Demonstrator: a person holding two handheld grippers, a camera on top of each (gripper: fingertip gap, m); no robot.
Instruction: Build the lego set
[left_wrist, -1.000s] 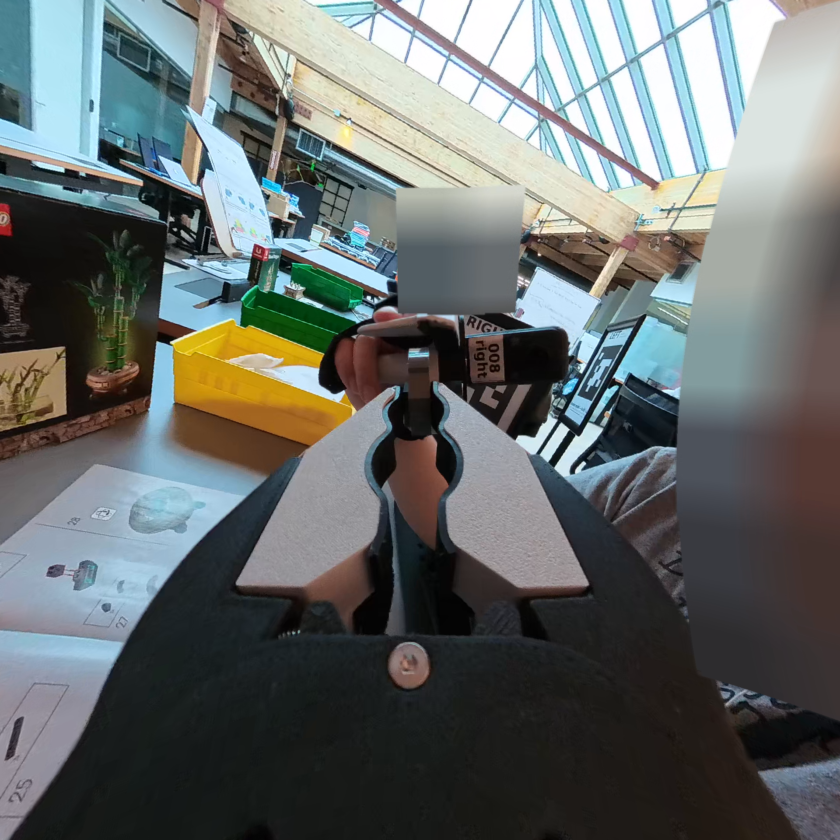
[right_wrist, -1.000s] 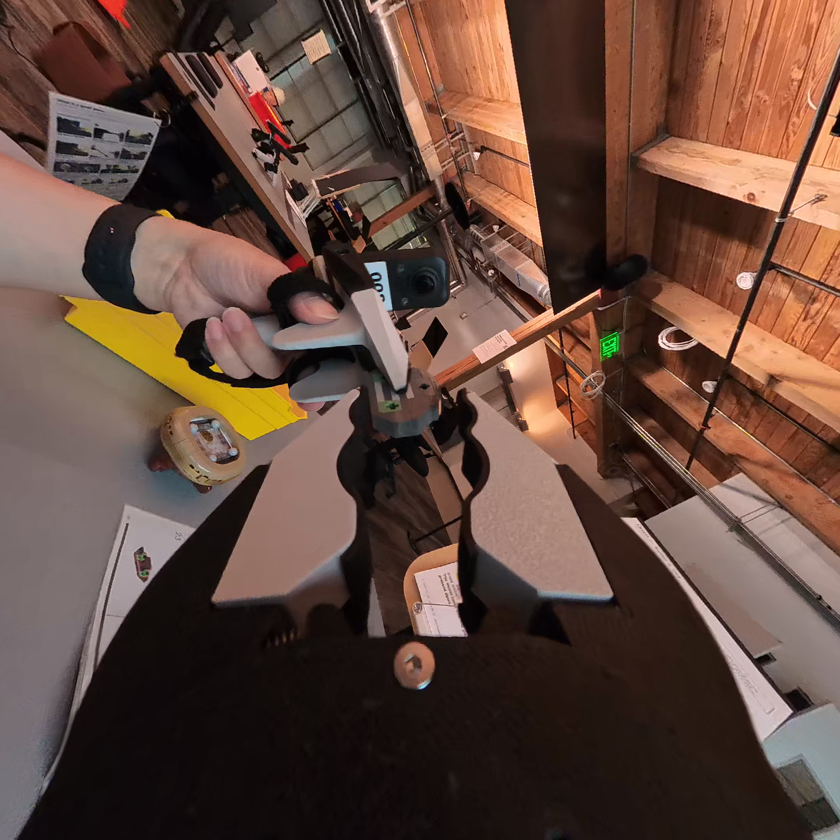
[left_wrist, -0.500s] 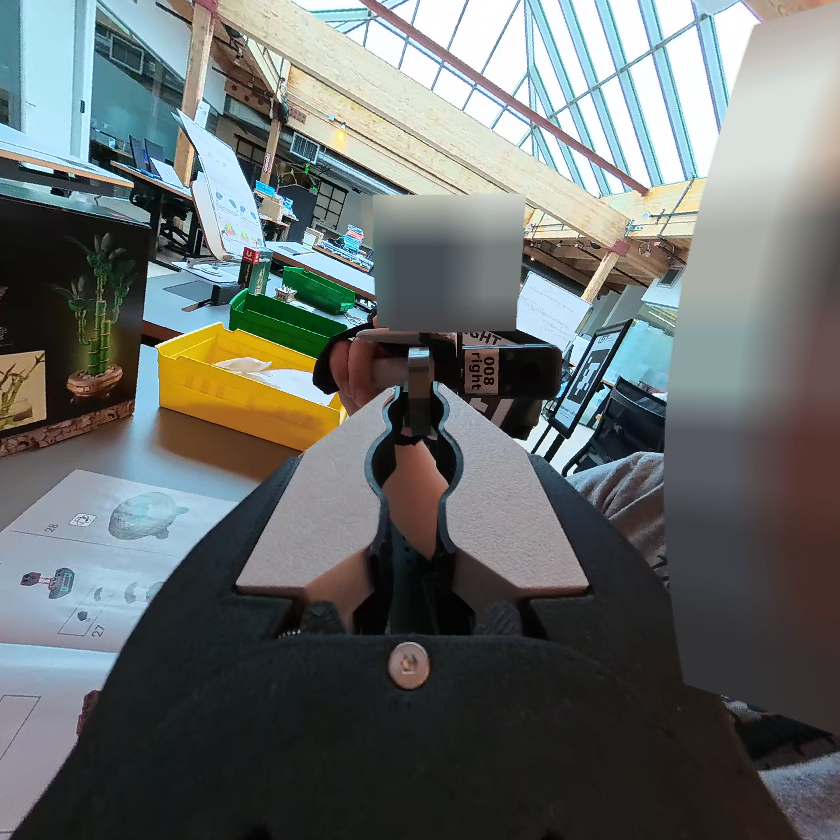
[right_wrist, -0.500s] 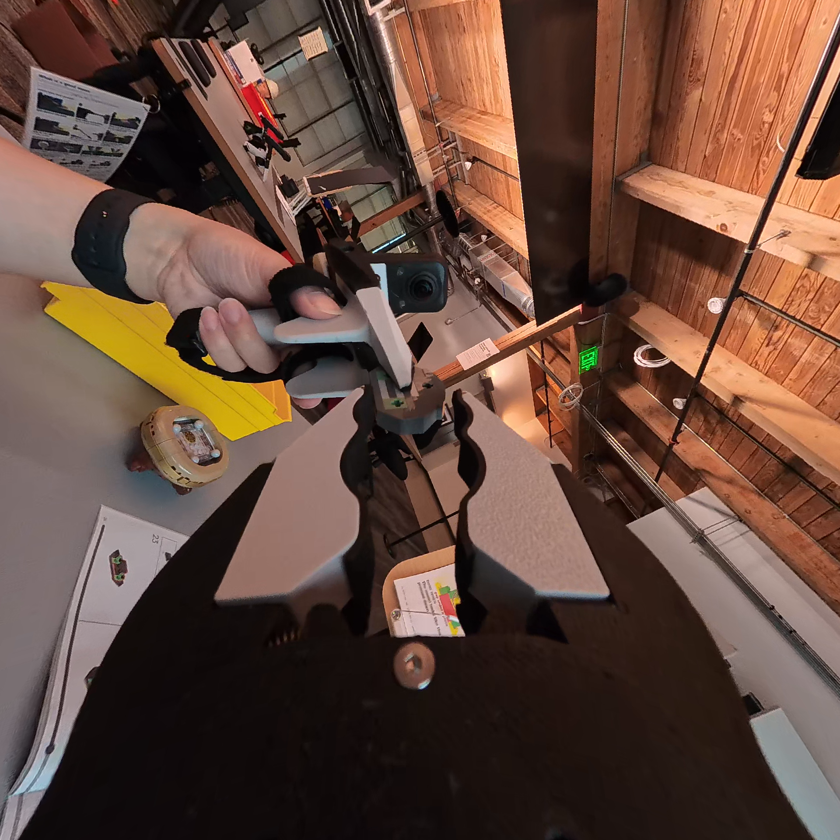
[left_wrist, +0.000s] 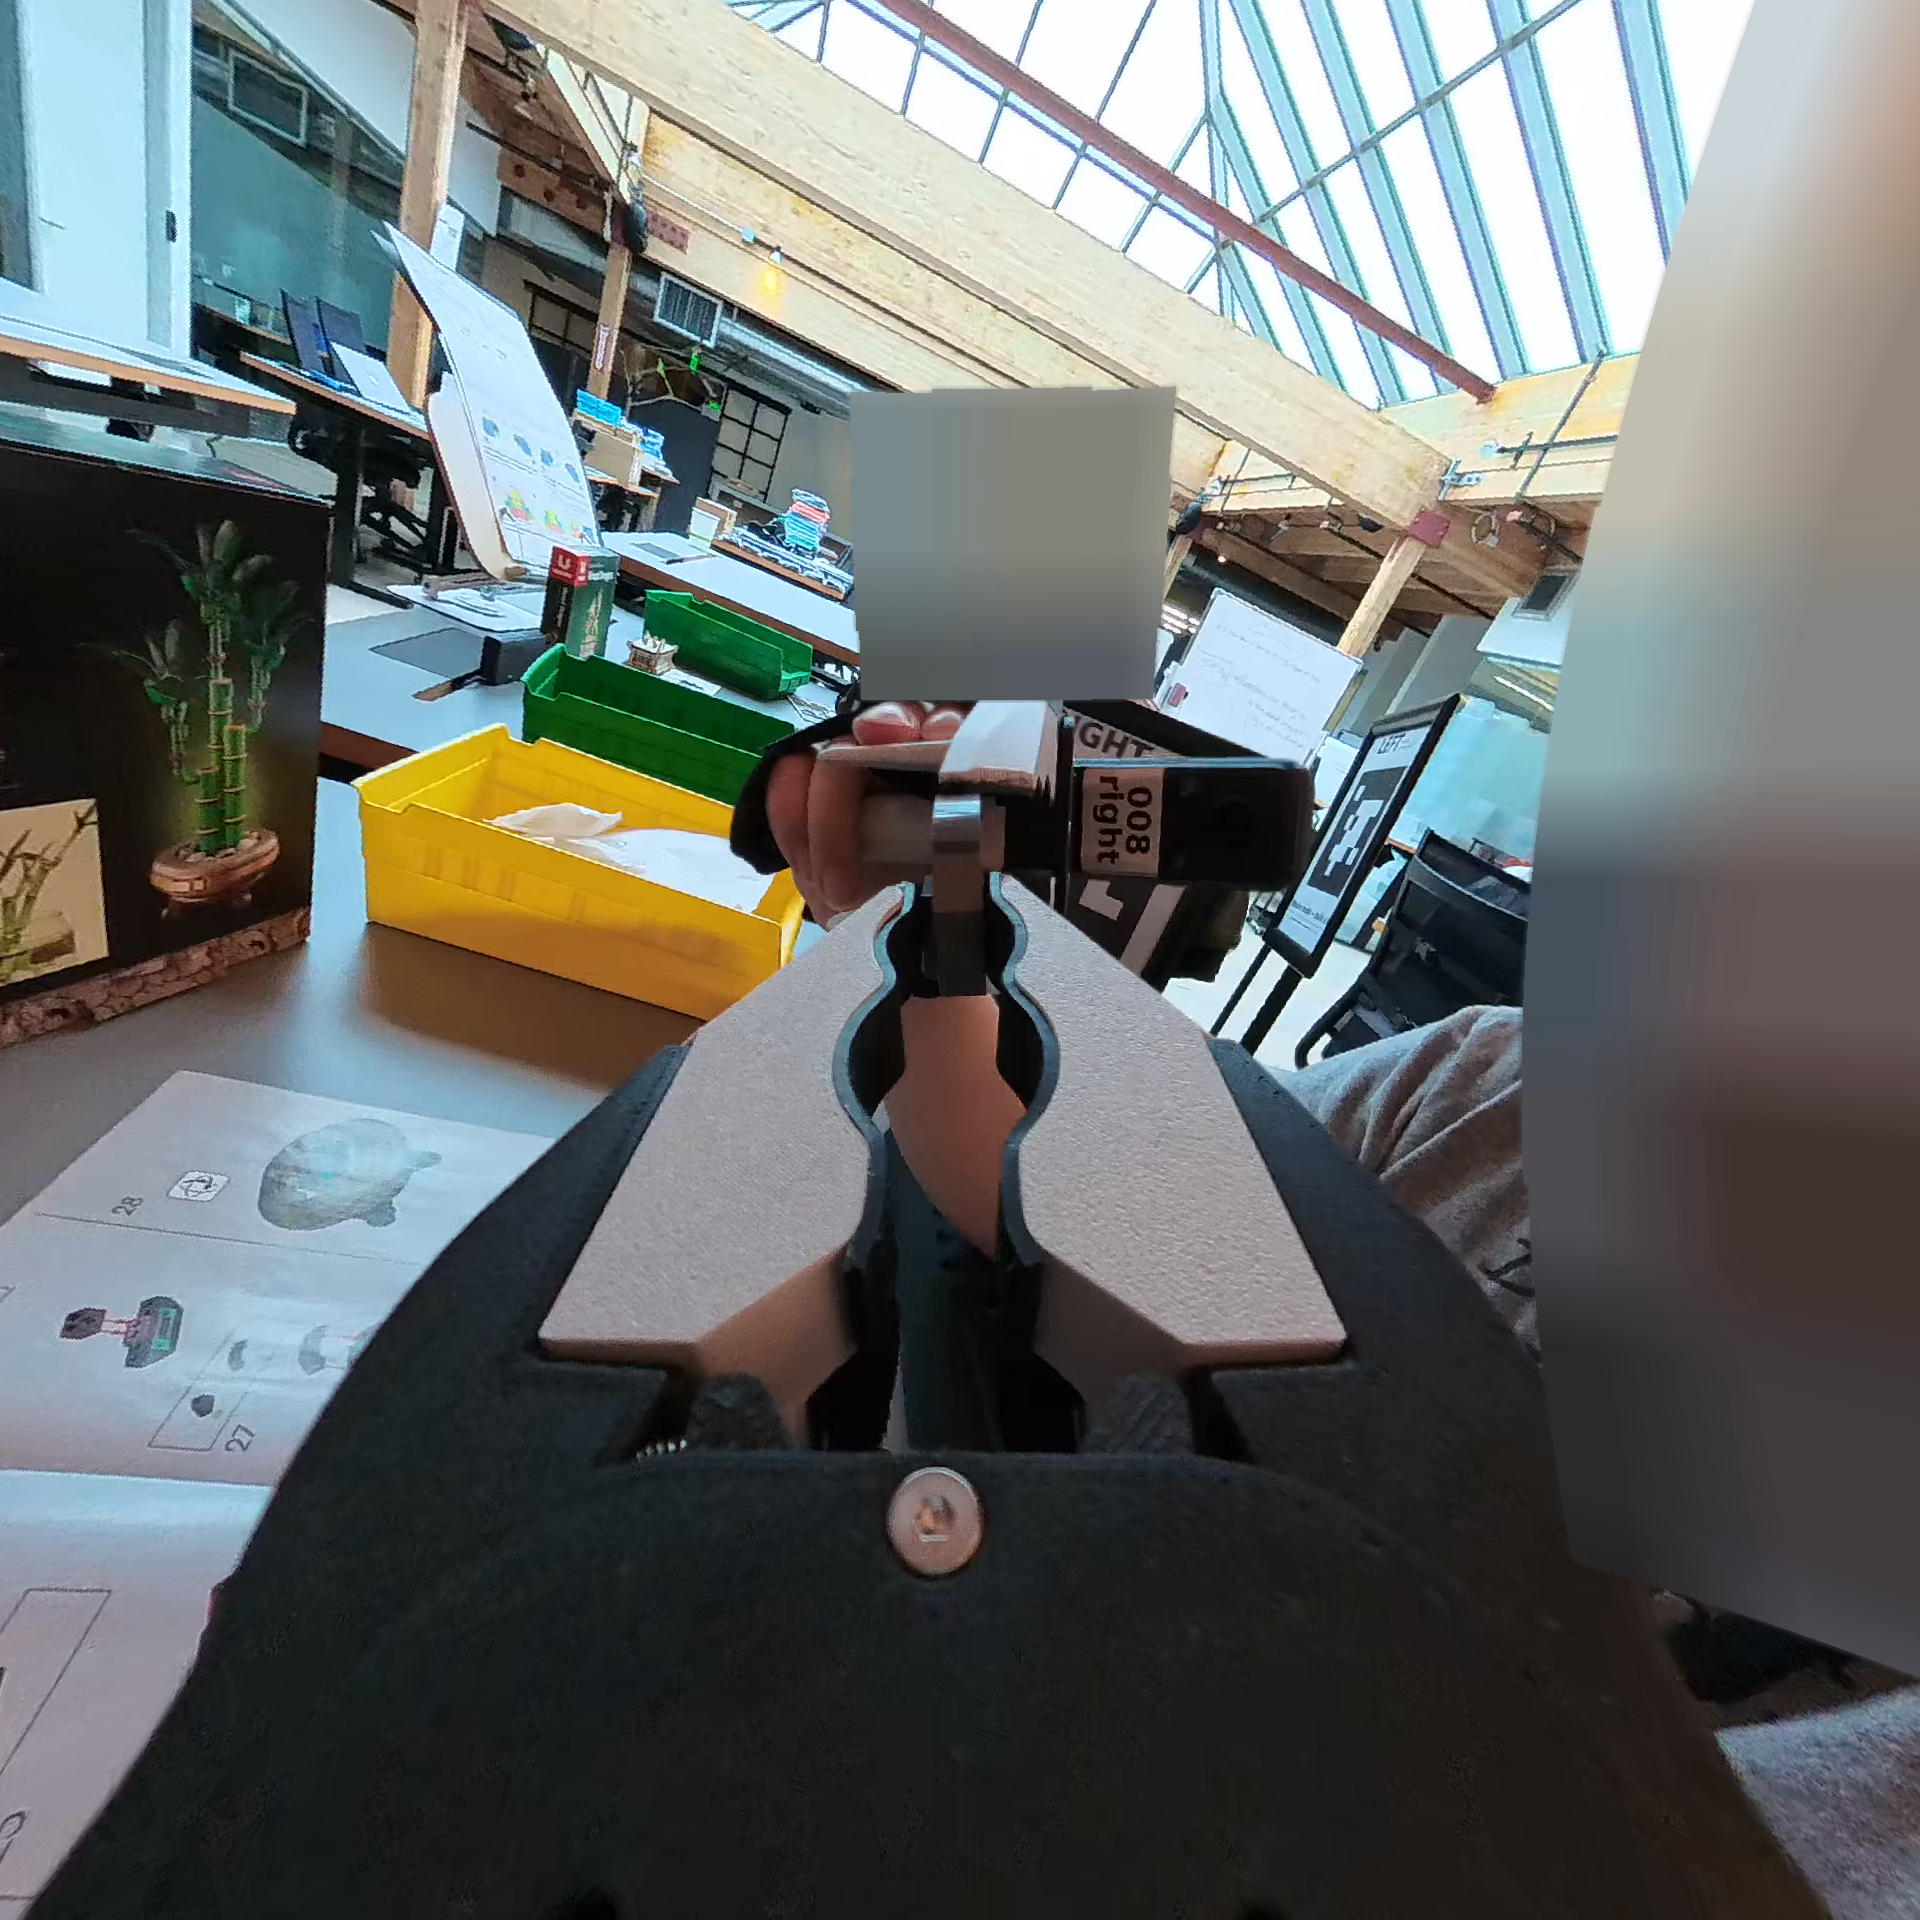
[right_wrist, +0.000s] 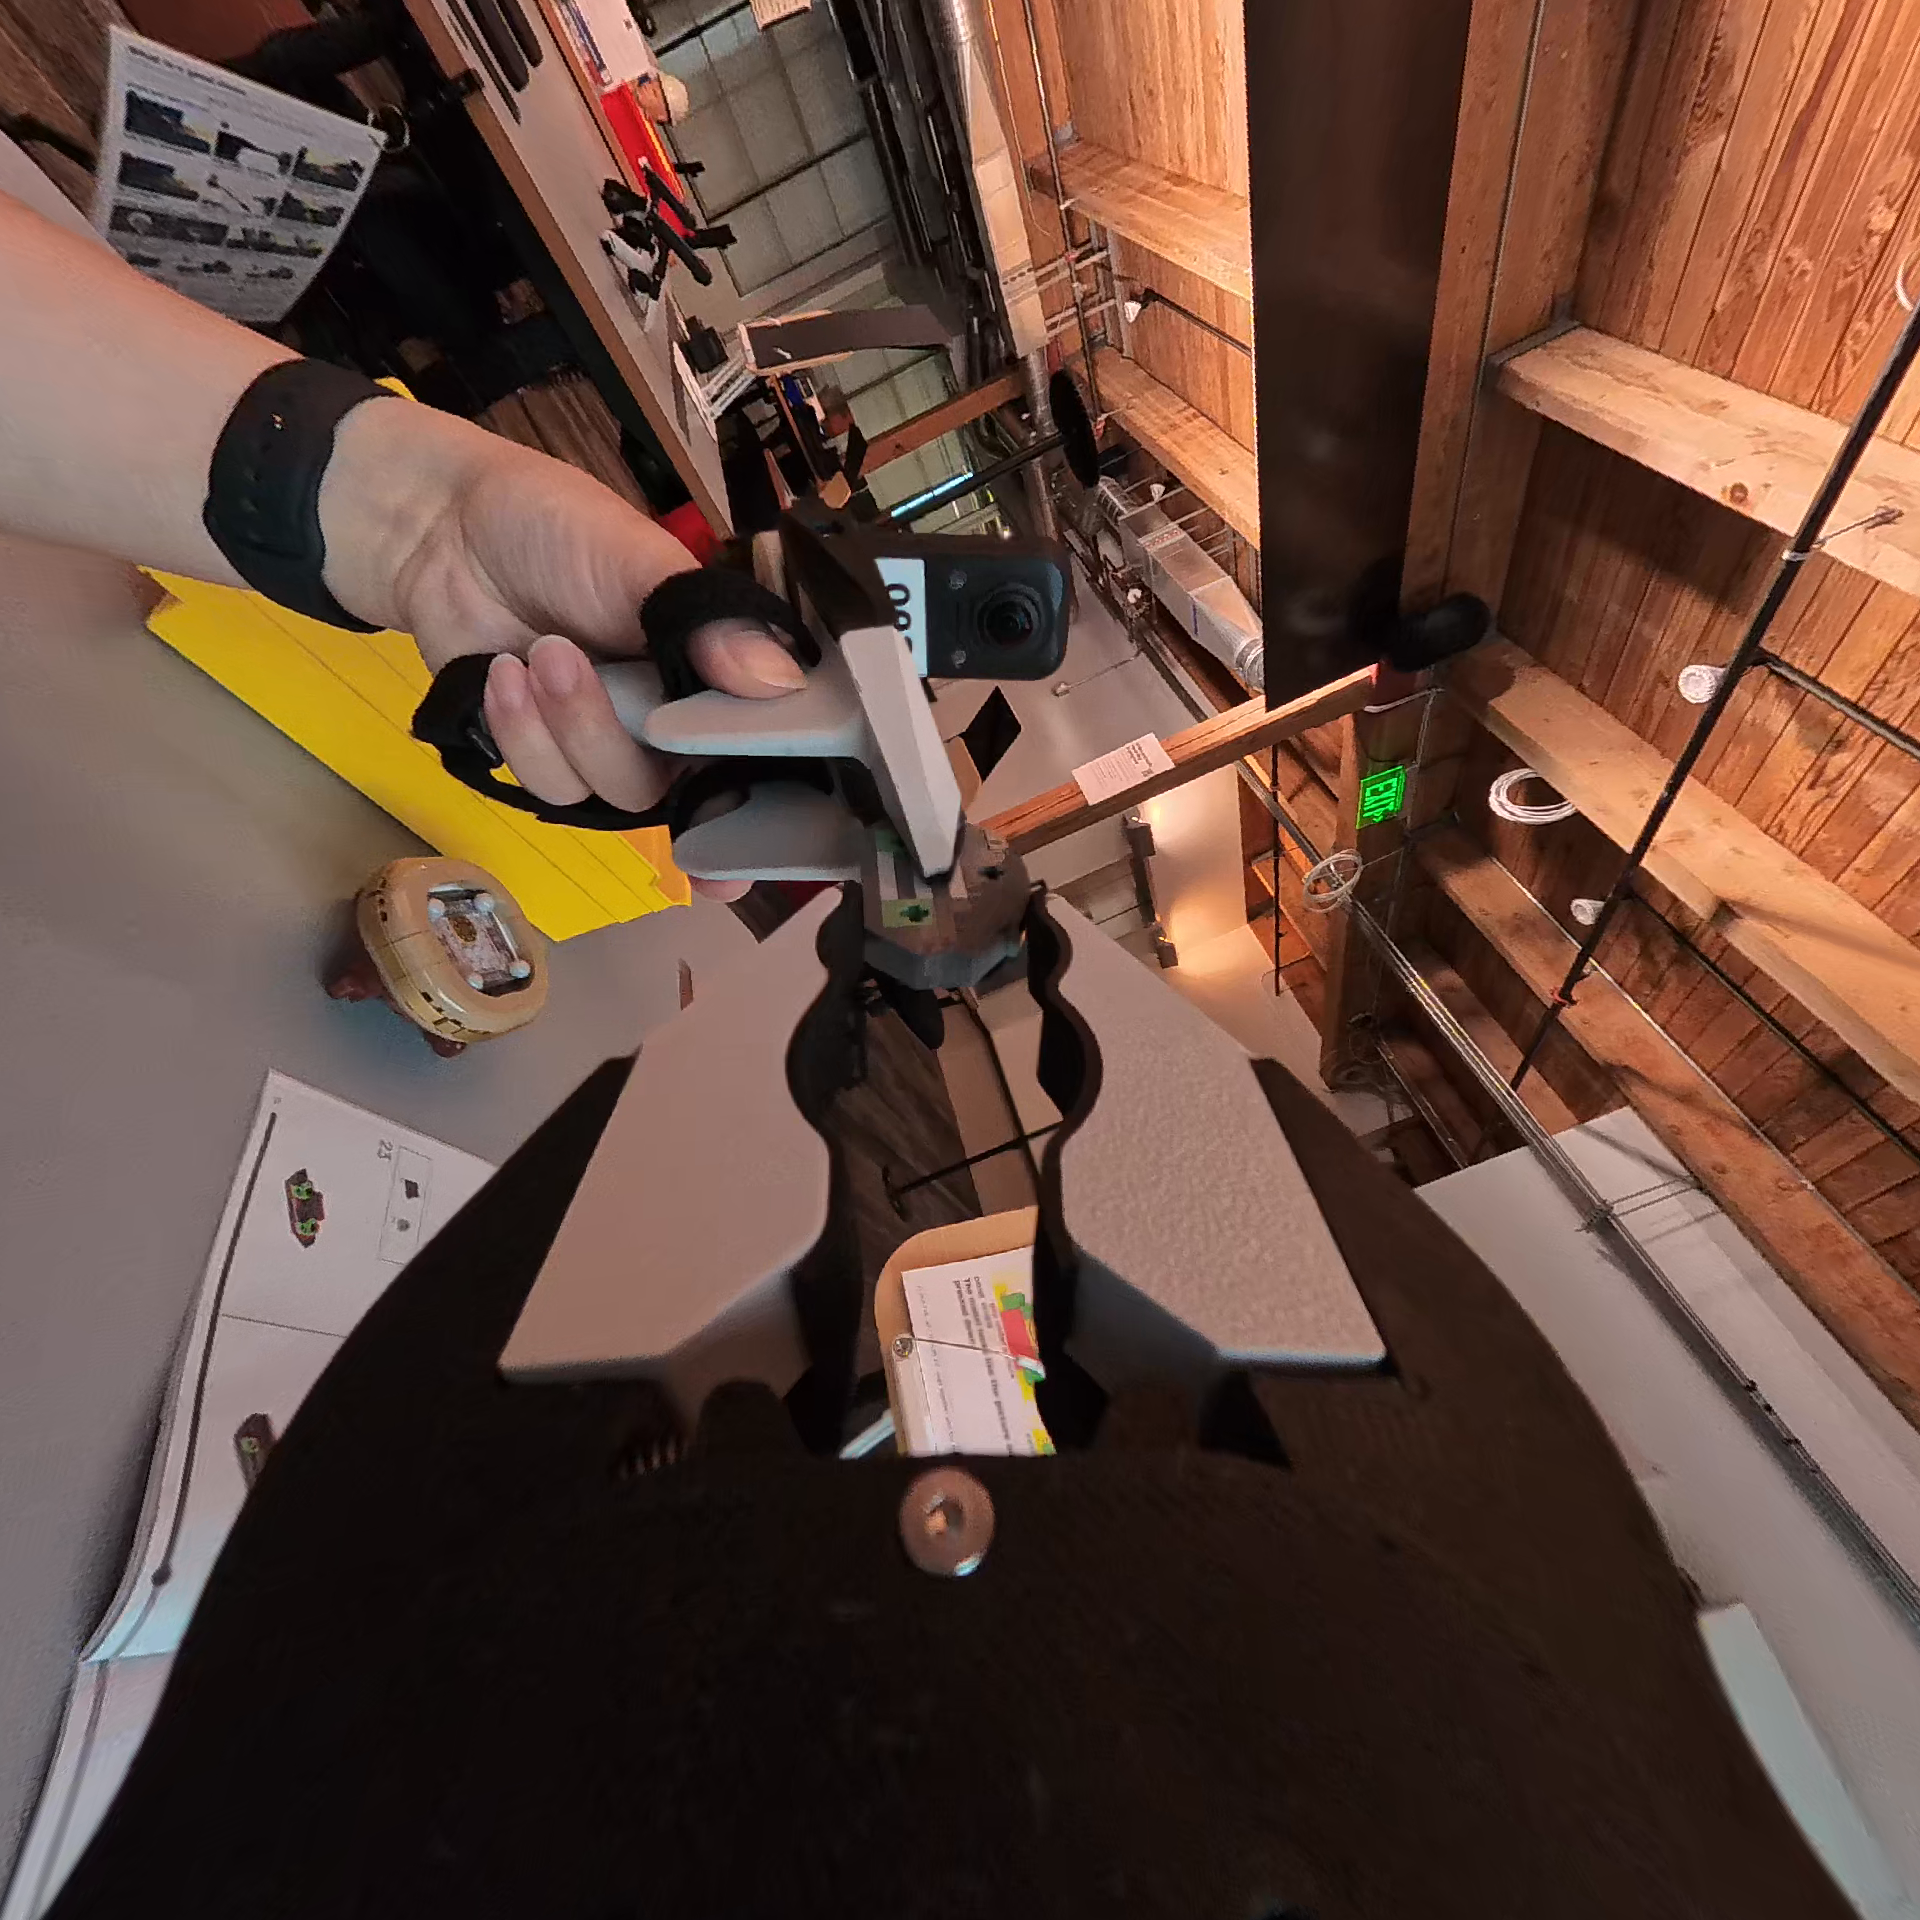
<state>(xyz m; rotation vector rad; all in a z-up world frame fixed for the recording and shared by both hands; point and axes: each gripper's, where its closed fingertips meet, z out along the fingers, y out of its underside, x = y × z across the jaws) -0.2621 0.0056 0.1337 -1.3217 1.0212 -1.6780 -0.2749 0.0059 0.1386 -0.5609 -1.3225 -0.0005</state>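
Above the table (left_wrist: 343, 1018), both grippers unmoved, right gripper (right_wrist: 940, 914) gripping lego piece (right_wrist: 951, 920)

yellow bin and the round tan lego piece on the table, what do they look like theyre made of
The yellow bin looks like moulded plastic: uniform colour, a slight sheen, stepped ridged walls. The round tan lego piece also looks like hard plastic, semi-gloss, built from small curved bricks with visible seams and pale studs on top, on dark reddish-brown feet. Neither can be confirmed by look alone.

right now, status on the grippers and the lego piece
Left gripper shut on lego piece, midair. Right gripper tips flank it, grip unclear. Nothing in the way.
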